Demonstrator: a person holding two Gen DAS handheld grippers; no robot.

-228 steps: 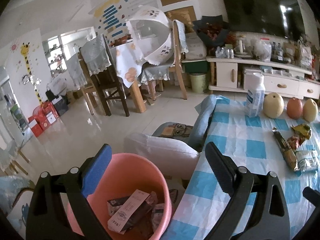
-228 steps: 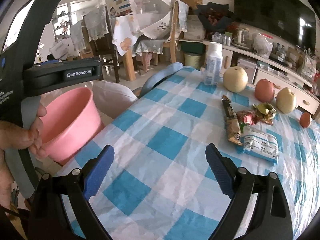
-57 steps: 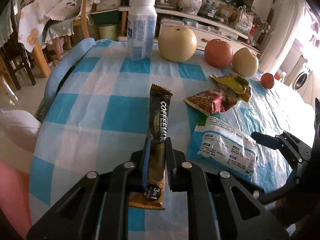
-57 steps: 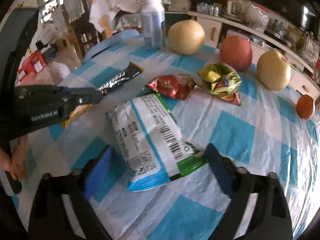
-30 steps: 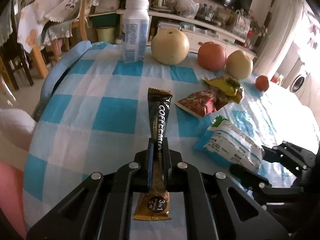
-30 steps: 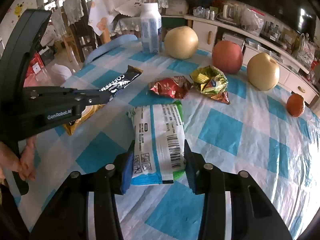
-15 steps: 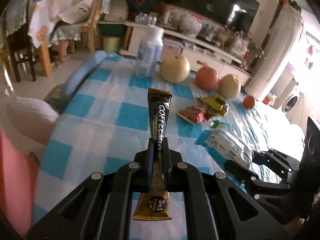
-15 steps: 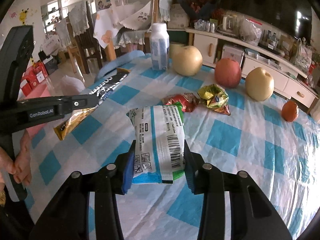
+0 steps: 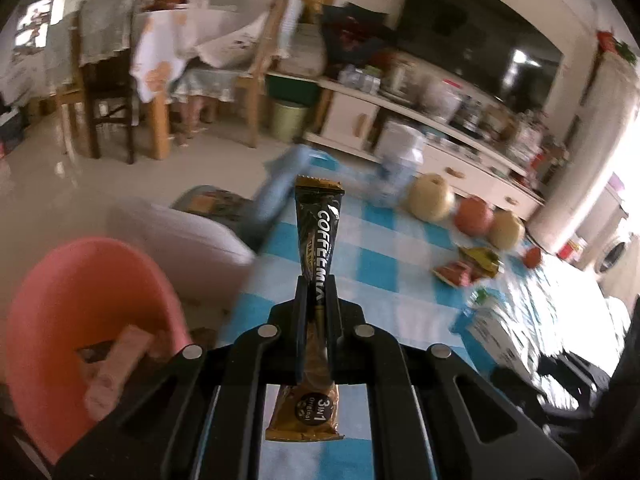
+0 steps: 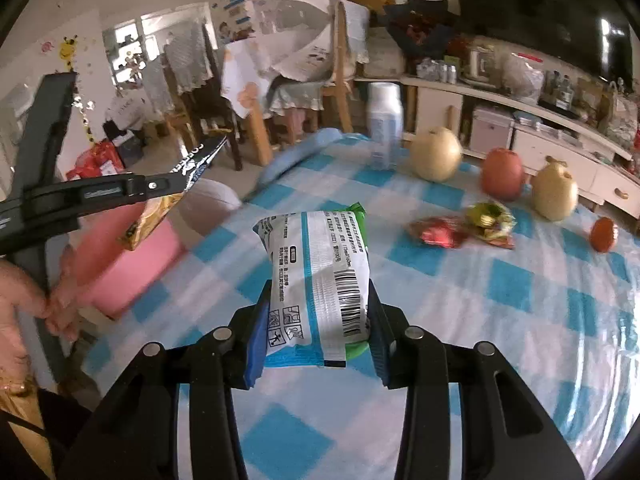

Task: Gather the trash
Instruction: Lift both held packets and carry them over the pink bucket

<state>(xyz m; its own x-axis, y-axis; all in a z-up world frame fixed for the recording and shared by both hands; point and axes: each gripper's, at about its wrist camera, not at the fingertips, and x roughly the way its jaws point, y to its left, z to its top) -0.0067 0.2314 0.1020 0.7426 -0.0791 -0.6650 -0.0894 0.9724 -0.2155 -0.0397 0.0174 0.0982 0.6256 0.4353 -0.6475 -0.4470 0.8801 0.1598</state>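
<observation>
Biggest worry first: missing the round pink plastic trash bin [image 9: 80, 280] sitting on the floor just off the edge of the blue-and-white checked counter [image 10: 500, 280]. Looking at two loads heading for one opening, so probably risking a bump between claws over the rim and a wrapper landing on the floor.

Next, the puffy white, blue and green snack packet [image 10: 320, 280]: being squeezed only at its lower end by the right claw [image 10: 316, 344], most of it sticking up free. Likely sliding out if swung hard, given how slick and air-filled it looks.

Then the long black-and-gold coffee mix sachet [image 9: 318, 240]: pinched flat around its middle by the left claw [image 9: 316, 320], jaws fully together on it, both ends hanging free. Thin and light, so maybe clinging to a pad on release instead of dropping.

Smaller stuff: crumpled red wrapper [image 10: 438, 232] and crumpled yellow-green wrapper [image 10: 490, 216] waiting on the counter near the fruit, easy to forget.

Pose-wise: both claws tilting down and forward, lifted clear of the counter, left one sitting nearer the bin, fingers of a hand [image 10: 60, 304] wrapping its handle.
</observation>
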